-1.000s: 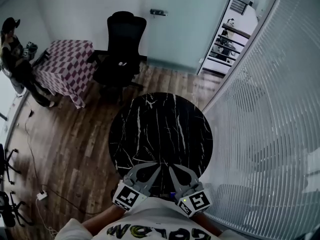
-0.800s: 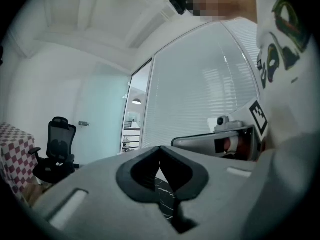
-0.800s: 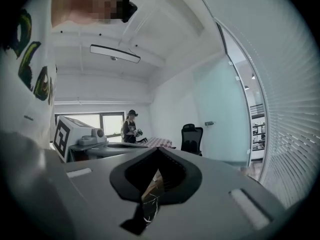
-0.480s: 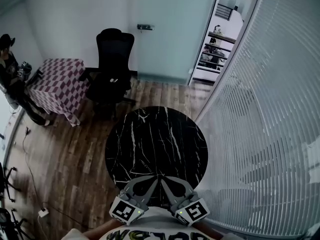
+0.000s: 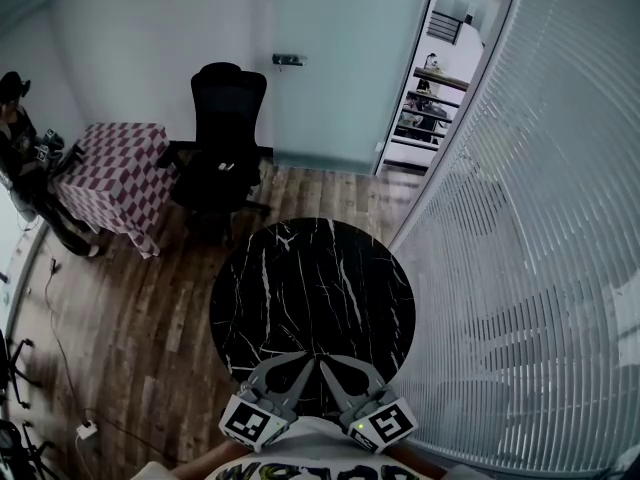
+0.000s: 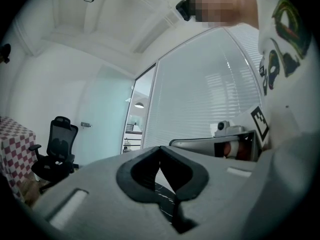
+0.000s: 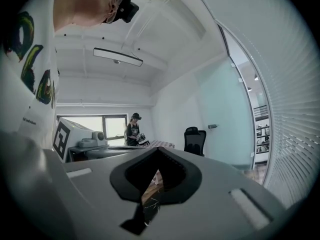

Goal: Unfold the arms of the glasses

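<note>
Glasses unseen; closed grippers (image 5: 303, 362) (image 5: 325, 364) above round marble table (image 5: 310, 278).

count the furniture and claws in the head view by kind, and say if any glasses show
tables: 2, the round black marble table and the checkered-cloth table
chairs: 1, the office chair
claws: 2, the left claw and the right claw, both shut and empty
glasses: 0 in view
total: 5
</note>
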`<state>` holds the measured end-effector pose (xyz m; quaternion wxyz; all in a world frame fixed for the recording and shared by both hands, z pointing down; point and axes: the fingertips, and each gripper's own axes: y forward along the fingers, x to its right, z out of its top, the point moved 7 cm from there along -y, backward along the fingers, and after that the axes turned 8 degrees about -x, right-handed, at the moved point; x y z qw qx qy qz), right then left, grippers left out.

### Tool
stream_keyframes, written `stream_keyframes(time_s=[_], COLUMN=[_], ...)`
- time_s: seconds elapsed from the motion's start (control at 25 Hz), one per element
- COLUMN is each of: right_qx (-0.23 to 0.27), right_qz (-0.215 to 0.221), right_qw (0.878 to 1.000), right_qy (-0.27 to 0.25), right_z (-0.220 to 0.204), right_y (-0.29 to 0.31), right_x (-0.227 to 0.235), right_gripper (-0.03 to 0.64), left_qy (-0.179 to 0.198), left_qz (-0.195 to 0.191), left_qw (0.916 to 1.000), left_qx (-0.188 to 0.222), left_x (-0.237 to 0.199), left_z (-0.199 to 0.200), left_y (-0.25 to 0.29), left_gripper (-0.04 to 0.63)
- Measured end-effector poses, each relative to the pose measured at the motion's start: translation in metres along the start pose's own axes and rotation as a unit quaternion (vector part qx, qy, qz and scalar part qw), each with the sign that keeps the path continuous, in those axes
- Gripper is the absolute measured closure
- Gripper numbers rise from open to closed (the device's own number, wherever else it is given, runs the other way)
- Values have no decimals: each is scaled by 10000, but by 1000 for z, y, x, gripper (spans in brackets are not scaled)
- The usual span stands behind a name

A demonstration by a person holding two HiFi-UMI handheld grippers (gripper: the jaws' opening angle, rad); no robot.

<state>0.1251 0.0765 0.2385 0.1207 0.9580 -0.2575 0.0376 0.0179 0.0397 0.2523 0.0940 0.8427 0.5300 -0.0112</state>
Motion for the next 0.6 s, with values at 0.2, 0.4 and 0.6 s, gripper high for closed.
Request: stream_keyframes(time_s=[0.2,0.4,0.6], right_qx=[-67,-224,-156], right_qz=[62,114,61], right_qw=[10000,9997,9999], right_qy=[33,-64,5], right_z=[-1,-4,-2], right_y=[3,4,5], right_x=[-1,0,2], right_gripper=[615,615,615], left_qy=[-44,-47,-112], left_qz=[-18,-13,27], left_qw=[10000,10000,9999], left_qx=[0,-29,-37], left_x=[-1,-3,-5], left_z=[1,-2,0], left_y=[0,2,3], left_gripper=[591,591,591])
